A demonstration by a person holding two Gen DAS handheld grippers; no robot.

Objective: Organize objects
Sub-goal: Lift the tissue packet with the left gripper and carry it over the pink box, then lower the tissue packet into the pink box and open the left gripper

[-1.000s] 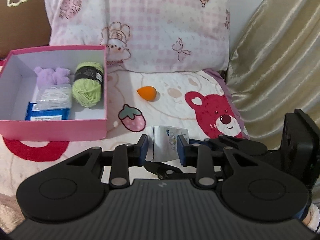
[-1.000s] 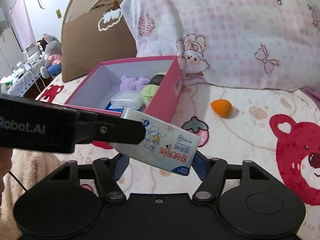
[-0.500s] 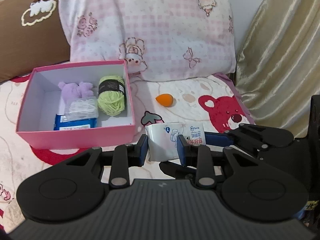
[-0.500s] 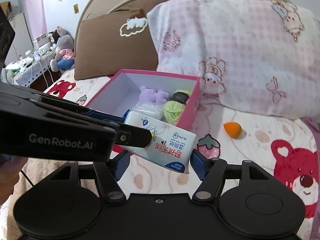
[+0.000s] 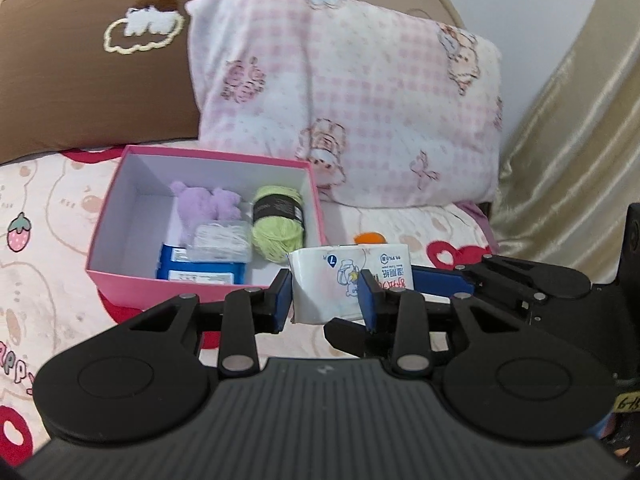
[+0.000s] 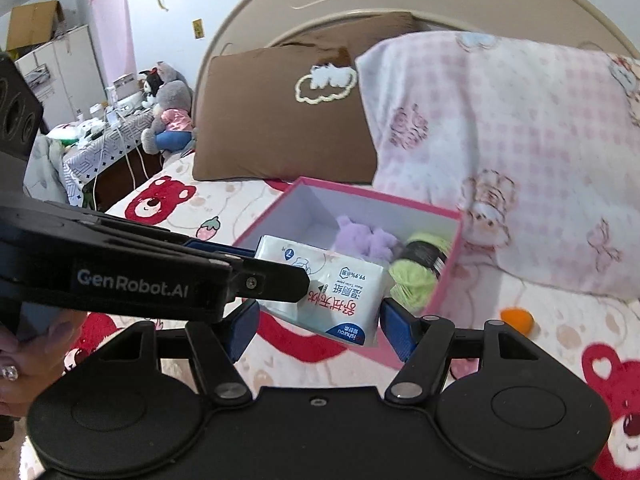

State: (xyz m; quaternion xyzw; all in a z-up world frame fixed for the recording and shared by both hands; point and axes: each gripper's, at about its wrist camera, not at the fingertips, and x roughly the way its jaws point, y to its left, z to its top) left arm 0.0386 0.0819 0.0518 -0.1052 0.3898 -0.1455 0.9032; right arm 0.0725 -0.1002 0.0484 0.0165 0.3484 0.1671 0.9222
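Note:
A white wet-wipes pack (image 5: pixel 328 280) hangs in the air in front of the pink box (image 5: pixel 208 288), held from two sides. My left gripper (image 5: pixel 324 300) has the pack's end between its blue pads, which still touch it while the jaws are opening. My right gripper (image 6: pixel 320 326) is shut across the width of the pack (image 6: pixel 340 292). The left fingers (image 6: pixel 296 280) reach in from the left. The box (image 6: pixel 448 256) holds green yarn (image 5: pixel 278 226), a purple plush (image 5: pixel 208 204), a clear packet (image 5: pixel 220 240) and a blue pack (image 5: pixel 200 270). An orange sponge (image 6: pixel 516 318) lies on the bedsheet.
A brown pillow (image 5: pixel 92 80) and a pink checked pillow (image 5: pixel 352 112) lean on the headboard behind the box. A gold curtain (image 5: pixel 580 140) hangs at the right. A side table with plush toys (image 6: pixel 168 120) stands beyond the bed. A person's hand (image 6: pixel 24 360) holds the left gripper.
Both grippers have risen together with the wipes pack, so the box and sponge sit lower and farther in view. The left pads have spread slightly.

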